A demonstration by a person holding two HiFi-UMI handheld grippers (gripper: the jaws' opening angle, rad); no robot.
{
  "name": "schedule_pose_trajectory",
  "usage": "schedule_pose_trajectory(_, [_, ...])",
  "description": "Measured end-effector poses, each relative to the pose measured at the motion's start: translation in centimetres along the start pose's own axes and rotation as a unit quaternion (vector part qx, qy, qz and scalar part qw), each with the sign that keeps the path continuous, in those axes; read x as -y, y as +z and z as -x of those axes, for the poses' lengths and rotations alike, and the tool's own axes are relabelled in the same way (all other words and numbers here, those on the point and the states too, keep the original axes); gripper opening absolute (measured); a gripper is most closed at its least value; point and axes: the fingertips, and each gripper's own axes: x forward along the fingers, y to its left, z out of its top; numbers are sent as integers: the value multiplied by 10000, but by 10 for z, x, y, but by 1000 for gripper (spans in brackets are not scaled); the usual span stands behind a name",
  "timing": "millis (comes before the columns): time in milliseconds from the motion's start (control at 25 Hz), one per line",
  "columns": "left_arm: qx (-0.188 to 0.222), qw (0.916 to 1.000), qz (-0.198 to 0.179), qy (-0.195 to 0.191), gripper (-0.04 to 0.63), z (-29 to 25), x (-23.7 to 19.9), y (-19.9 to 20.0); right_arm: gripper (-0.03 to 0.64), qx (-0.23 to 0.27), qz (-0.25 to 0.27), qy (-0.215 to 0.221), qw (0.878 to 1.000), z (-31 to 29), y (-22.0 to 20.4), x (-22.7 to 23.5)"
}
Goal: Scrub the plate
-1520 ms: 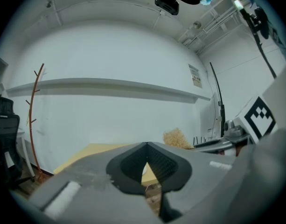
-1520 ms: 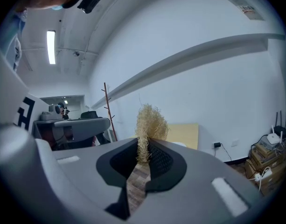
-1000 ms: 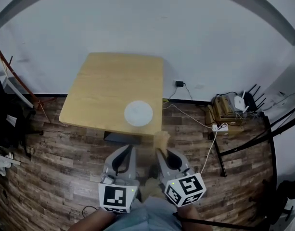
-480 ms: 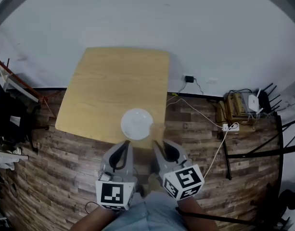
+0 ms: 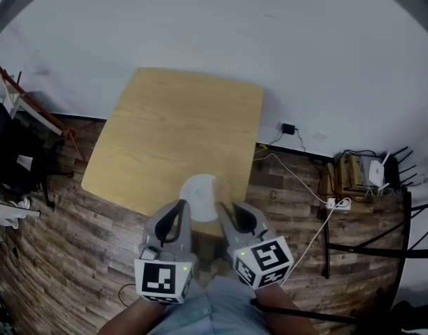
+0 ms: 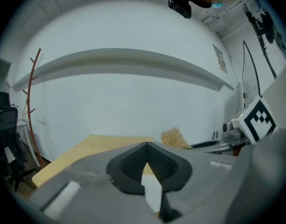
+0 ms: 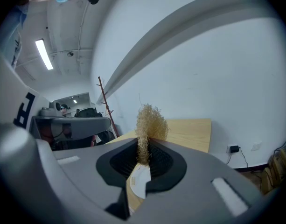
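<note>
A straw-coloured fibre scrubber (image 7: 149, 122) is clamped in the right gripper (image 7: 143, 158), the left gripper (image 6: 147, 148) is closed on nothing, and the white plate (image 5: 201, 189) is seen on the desk (image 5: 172, 128) just ahead of and below both.

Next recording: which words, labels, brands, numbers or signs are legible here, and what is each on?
Nothing is legible.
White round plate: small dark print on it, too small to read.
Paper notice on the white wall: blurred, unreadable.
Left gripper and right gripper: their cubes carry only black-and-white square patterns, no words.
</note>
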Motion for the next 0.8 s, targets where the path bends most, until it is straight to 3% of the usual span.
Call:
schedule_pose_trajectory(320, [-637,9965,300,-446,21,-35,-32,-47,43,-555,-301,-342,9974,-48,-43,12])
schedule_pose_trajectory(800, [-1780,9734,1055,-980,23,-82,-59,-150,43,-1518,-679,-868,9822,-95,-128,38])
